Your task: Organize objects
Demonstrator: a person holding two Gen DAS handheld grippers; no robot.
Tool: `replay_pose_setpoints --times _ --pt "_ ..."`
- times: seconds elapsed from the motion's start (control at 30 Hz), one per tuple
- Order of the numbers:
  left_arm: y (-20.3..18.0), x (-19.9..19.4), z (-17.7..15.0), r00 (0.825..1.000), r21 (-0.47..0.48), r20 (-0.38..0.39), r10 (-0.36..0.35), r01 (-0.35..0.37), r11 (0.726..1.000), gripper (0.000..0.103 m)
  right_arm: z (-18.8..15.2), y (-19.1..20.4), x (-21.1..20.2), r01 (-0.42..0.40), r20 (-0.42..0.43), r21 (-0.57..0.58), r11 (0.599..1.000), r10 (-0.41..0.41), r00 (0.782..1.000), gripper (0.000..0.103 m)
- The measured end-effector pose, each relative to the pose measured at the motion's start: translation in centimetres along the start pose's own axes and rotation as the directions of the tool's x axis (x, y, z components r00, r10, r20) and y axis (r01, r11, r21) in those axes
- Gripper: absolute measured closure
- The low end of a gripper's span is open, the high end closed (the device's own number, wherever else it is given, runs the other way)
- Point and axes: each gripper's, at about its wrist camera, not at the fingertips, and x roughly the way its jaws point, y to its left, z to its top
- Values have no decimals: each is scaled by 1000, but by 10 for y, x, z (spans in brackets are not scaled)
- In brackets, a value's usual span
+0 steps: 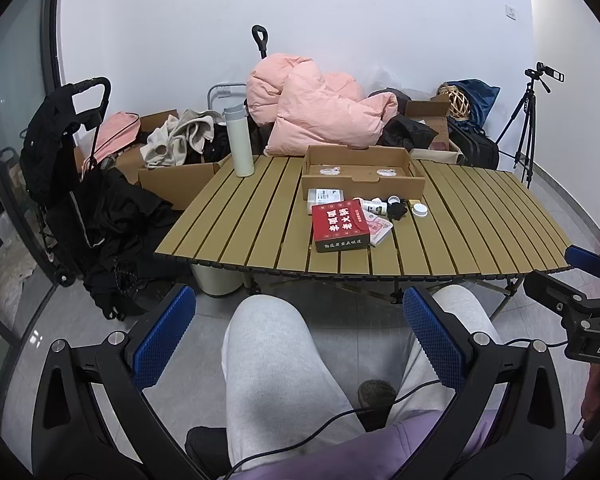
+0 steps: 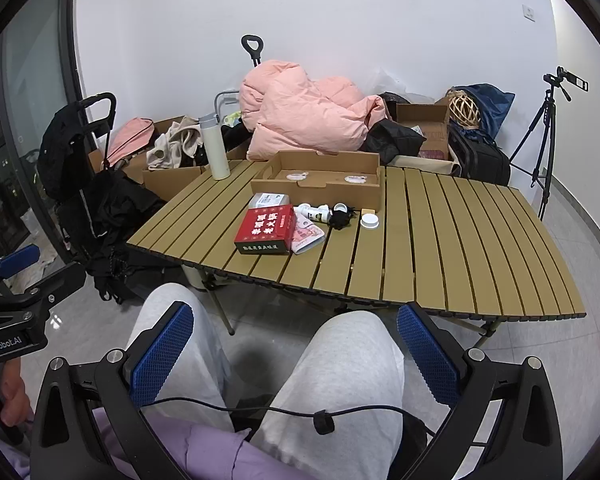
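Sorting looks barely begun: the red rectangular carton (image 1: 341, 225), small white bottle (image 1: 375, 205), black tangle (image 1: 398, 210) and white round lid (image 1: 419, 211) lie loose on the tan slatted table (image 1: 236, 216), before the shallow cardboard tray (image 1: 362, 174). Left gripper (image 1: 300, 338) and right gripper (image 2: 294, 350) hang spread wide, holding nothing, above the person's lap.

White walls (image 1: 340, 8), grey tiled floor (image 2: 572, 248), slatted table (image 1: 480, 232).
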Motion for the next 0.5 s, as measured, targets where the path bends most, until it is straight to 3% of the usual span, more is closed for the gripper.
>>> replay_pose_setpoints --times 0.5 --pt "1 1 -1 1000 -2 -4 -1 1 1000 0 1 -3 0 -7 -2 1 1000 7 1000 0"
